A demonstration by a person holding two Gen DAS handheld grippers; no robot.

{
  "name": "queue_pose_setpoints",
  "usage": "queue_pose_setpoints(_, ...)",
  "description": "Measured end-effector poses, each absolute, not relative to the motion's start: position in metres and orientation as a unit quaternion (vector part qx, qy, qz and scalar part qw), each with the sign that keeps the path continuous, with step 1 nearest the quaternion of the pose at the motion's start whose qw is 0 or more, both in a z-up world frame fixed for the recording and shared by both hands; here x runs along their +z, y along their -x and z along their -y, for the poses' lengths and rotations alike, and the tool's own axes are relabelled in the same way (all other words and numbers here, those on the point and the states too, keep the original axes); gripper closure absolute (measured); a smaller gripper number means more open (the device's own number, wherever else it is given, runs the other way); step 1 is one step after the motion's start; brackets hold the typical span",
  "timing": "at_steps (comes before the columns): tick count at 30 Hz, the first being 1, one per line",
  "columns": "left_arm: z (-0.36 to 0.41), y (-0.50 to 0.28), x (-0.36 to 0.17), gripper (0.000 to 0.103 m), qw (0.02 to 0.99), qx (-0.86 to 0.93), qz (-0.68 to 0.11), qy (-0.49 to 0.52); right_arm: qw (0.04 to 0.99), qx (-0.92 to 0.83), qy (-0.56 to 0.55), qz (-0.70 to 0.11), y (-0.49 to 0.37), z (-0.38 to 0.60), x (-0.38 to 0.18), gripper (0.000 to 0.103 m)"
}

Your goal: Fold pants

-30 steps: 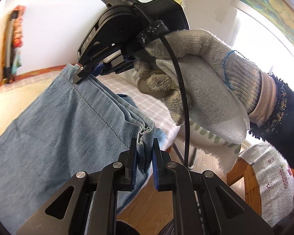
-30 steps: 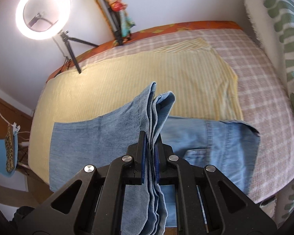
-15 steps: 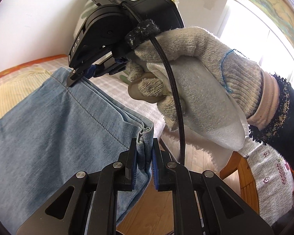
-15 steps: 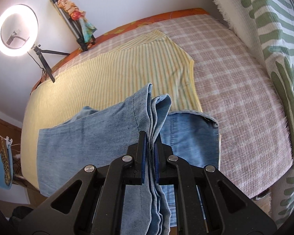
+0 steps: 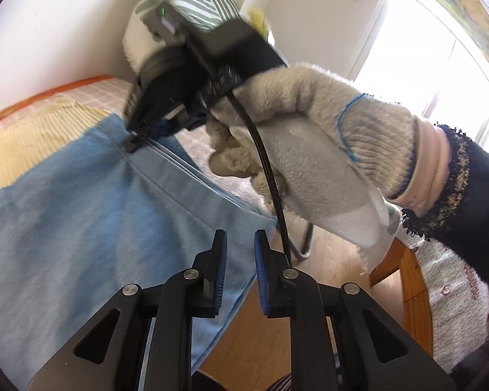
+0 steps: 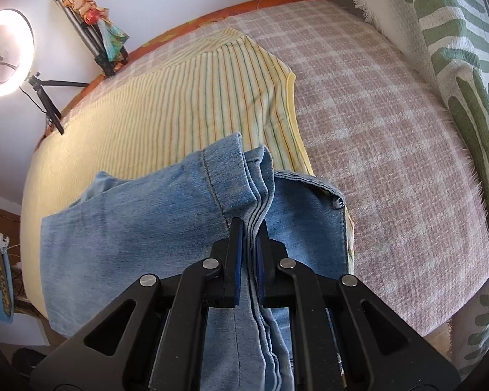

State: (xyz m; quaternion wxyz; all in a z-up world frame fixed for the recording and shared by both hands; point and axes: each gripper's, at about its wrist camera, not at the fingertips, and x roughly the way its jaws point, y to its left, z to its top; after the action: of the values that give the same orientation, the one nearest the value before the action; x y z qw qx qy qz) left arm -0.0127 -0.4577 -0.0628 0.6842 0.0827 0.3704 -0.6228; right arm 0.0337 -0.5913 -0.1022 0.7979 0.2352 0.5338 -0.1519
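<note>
Right gripper (image 6: 250, 228) is clamped on the stacked hem layers of the pants (image 6: 140, 228), carrying the leg ends over the waistband just ahead of it. Left gripper (image 5: 239, 241) is opening, denim edge clear of its pads. Judgement: lower the held hems square onto the waistband before letting go. Denim is soft, mid-weight, stitched; below it lies a striped yellow sheet (image 6: 179, 97) on a checked blanket (image 6: 375, 130).
</note>
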Motion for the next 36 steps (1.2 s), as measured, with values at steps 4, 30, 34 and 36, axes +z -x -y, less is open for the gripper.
queue_pose_setpoints(4, 0.433, 0.001, -0.054, 0.081, 0.699, -0.603, -0.378, -0.073, 0.793, -0.190, -0.210, -0.539, -0.034, 0.589, -0.097, 0.075)
queue_pose_setpoints(30, 0.141, -0.079, -0.065, 0.095, 0.856, -0.335, -0.392, -0.006, 0.876, 0.106, -0.072, -0.466, -0.129, 0.293, -0.027, 0.071)
queue_pose_setpoints(34, 0.144, -0.070, -0.081, 0.095, 0.848, -0.347, -0.400, -0.027, 0.857, 0.144, -0.064, -0.490, -0.153, 0.249, -0.051, 0.080)
queue_pose_setpoints(36, 0.147, -0.064, -0.091, 0.095, 0.845, -0.346, -0.405, -0.047, 0.847, 0.163, -0.068, -0.502, -0.165, 0.231, -0.067, 0.082)
